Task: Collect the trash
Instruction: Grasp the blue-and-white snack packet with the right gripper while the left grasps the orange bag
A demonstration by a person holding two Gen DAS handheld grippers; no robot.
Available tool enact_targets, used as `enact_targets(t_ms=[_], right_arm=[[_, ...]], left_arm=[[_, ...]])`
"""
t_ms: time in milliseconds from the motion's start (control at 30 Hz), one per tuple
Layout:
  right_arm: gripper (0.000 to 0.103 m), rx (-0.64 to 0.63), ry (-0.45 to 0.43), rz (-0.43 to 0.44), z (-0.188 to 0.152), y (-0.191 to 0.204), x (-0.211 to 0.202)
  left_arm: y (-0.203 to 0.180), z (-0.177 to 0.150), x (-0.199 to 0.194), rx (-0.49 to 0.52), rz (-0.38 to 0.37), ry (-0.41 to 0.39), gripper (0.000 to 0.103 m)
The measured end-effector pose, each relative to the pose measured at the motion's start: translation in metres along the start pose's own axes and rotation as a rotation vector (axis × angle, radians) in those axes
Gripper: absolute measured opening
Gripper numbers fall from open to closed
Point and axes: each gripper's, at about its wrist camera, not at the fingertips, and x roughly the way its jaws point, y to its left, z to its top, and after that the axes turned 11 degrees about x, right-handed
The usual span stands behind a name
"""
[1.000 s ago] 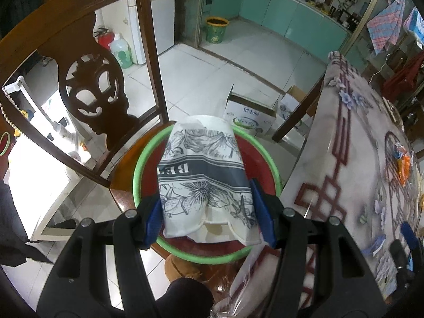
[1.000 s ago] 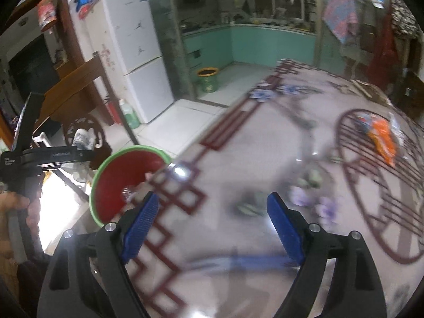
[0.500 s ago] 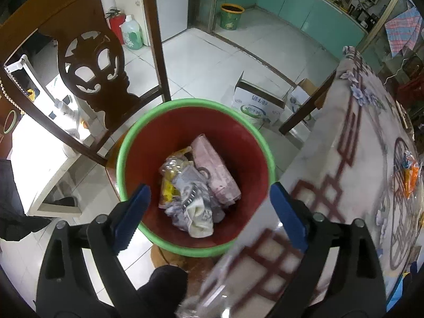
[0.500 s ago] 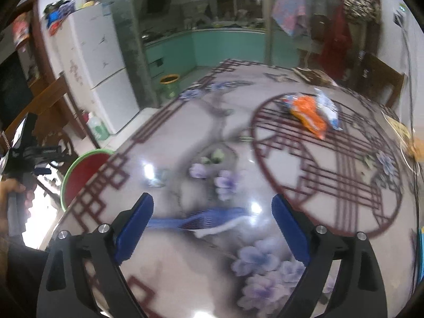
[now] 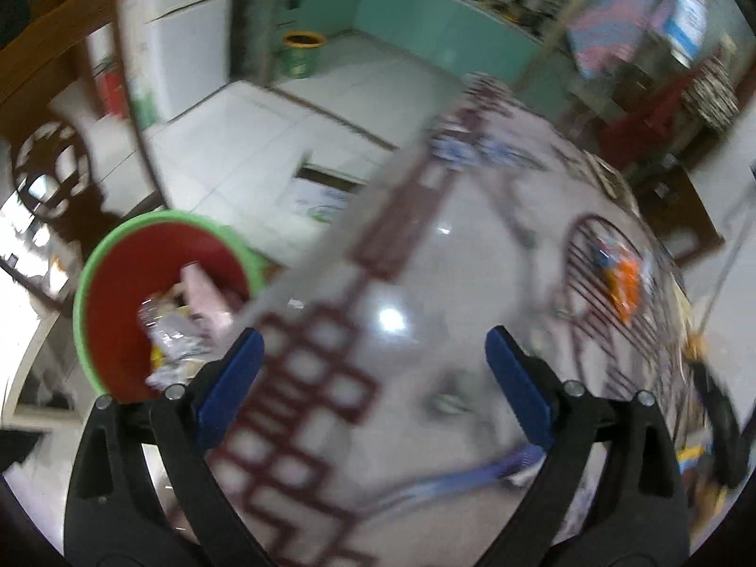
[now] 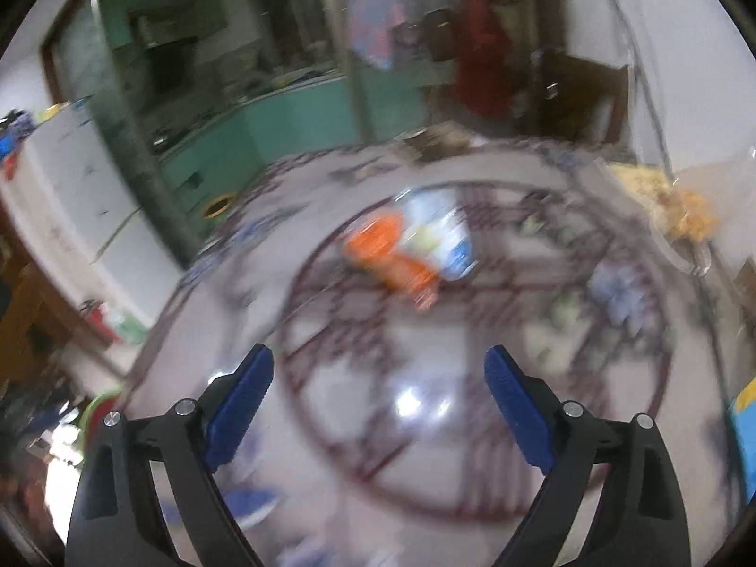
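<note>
Left wrist view is showing the left gripper (image 5: 373, 378) over the edge of the glossy patterned counter (image 5: 425, 283), its blue-padded jaws opening wide with nothing between them. Sitting low off the counter's left edge is the red plastic basin with a green rim (image 5: 99, 283), already holding crumpled wrappers and a pink packet (image 5: 198, 293), a sensible spot, since anything lifted from the counter only needs carrying over the edge and dropping.

On the right wrist view, the right gripper (image 6: 378, 378) is also standing wide apart and empty, pointing toward the orange and white-blue snack wrappers (image 6: 416, 250) lying near the middle of the counter's round red lattice motif. Those look like the next trash to collect, though motion blur is making their shapes hard to read.

A clear dish of yellowish food (image 6: 680, 222) is sitting at the far right edge, well apart from the wrappers. Nothing is standing between the right jaws and the wrappers.
</note>
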Motion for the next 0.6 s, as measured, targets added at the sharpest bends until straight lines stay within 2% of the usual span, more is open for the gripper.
enact_targets(t_ms=[100, 200, 333, 433, 467, 533, 600], right_arm=[[0.088, -0.005, 0.002, -0.049, 0.035, -0.010, 0.036], [0.088, 0.007, 0.037, -0.097, 0.065, -0.015, 0.083], [0.088, 0.137, 0.076, -0.108, 0.093, -0.030, 0.133], [0.086, 0.248, 0.159, -0.073, 0.103, -0.038, 0.172], [0.073, 0.272, 0.187, -0.055, 0.104, -0.038, 0.180], [0.062, 0.316, 0.239, 0.027, 0.101, -0.037, 0.189], [0.046, 0.297, 0.251, 0.048, 0.096, -0.028, 0.183]], left_arm=[[-0.034, -0.001, 0.004, 0.123, -0.005, -0.007, 0.093], [-0.059, -0.004, 0.013, 0.252, 0.038, 0.004, 0.093], [-0.064, -0.001, 0.021, 0.255, 0.024, 0.016, 0.093], [-0.061, 0.003, 0.026, 0.245, 0.024, 0.025, 0.093], [-0.060, 0.004, 0.028, 0.239, 0.029, 0.029, 0.093], [-0.057, 0.007, 0.031, 0.215, 0.026, 0.036, 0.093], [-0.056, 0.008, 0.031, 0.190, 0.014, 0.036, 0.093]])
